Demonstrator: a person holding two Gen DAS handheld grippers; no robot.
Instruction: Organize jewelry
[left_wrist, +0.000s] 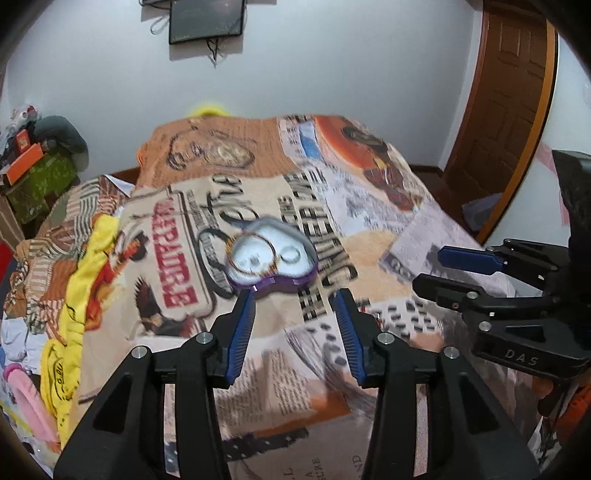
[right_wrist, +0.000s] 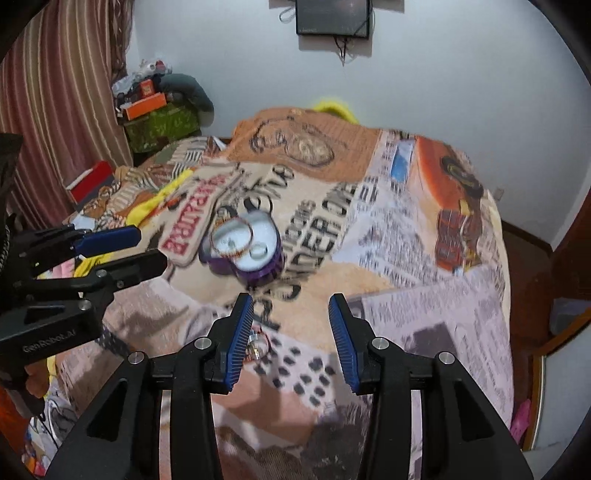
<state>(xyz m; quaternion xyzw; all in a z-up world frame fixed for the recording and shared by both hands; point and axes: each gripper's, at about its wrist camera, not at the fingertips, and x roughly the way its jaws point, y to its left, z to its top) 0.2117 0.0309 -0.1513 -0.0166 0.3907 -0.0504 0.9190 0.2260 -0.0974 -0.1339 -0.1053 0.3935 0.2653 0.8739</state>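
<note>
1. Purple jewelry box (left_wrist: 271, 254) sits open on the bed (left_wrist: 424, 236), bangles (left_wrist: 251, 254) inside.
2. Left gripper (left_wrist: 295, 314) hovers just before it, spread wide, empty.
3. Right gripper (right_wrist: 291, 319) likewise wide, empty.

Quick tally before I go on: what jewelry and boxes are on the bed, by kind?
Purple box: 1
Bangle, lying across the box's white insert: 1
Rings: 2 (ring in the box; loose ring on the blanket)
Total: 4; motion blur may hide smaller pieces.
</note>
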